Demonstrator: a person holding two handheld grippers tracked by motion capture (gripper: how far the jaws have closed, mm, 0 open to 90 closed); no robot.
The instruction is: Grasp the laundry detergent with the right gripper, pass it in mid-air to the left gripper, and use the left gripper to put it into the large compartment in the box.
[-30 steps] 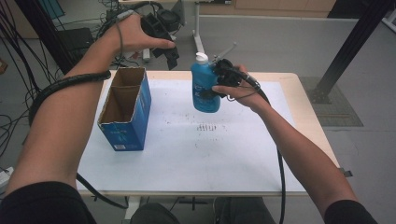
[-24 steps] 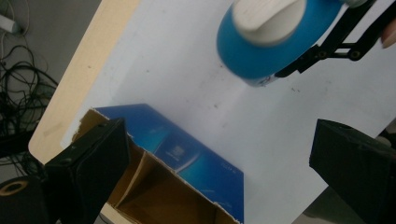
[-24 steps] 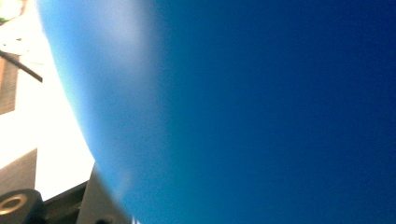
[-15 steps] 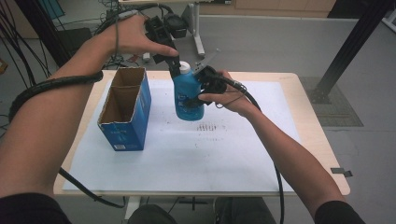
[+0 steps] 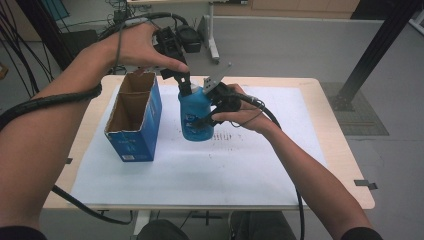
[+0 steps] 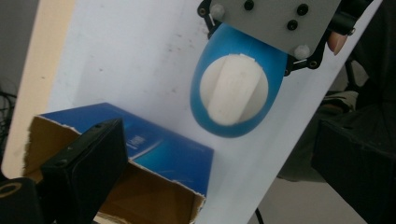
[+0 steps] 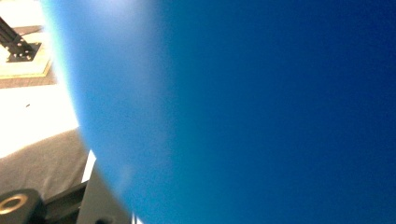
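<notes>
On the white-covered surface (image 5: pixel 240 170), an open blue carton (image 5: pixel 132 122) is standing at the left, its top flaps torn away and its inside looking empty. Just beside it, the blue bottle (image 5: pixel 194 116) with its white cap (image 6: pixel 233 89) is hanging above the sheet, tilted, with the right gripper (image 5: pixel 212 107) clamping its jaws against the body. The left gripper (image 5: pixel 181 80) is hovering over the cap, its jaws spread apart and holding nothing. Judging from this, the lift is done; what is left seems to be taking hold of the cap or lowering the bottle into the carton.
</notes>
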